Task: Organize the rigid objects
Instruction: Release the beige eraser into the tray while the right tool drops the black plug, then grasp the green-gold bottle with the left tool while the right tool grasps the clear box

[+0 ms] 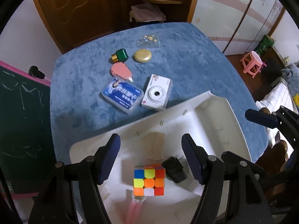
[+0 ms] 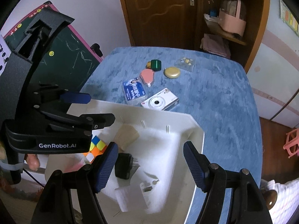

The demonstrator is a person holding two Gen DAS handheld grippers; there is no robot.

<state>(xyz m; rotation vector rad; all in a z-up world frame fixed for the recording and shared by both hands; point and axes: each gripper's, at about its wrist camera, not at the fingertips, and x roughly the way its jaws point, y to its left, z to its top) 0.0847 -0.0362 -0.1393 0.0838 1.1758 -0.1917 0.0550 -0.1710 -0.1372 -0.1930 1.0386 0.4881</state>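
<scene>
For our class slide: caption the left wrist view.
Open left gripper above white tray holding puzzle cube and black charger.

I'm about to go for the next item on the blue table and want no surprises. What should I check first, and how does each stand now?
1. Left tool empty: ok, fingers apart over the puzzle cube, not touching it.
2. Right tool empty: ok, nothing between the fingers.
3. White tray has free space: ok, right part is bare.
4. Black charger settled in tray: ok.
5. Camera reachable: ok, but it lies close against the blue box.
6. Tray steady on table: cannot tell.
</scene>
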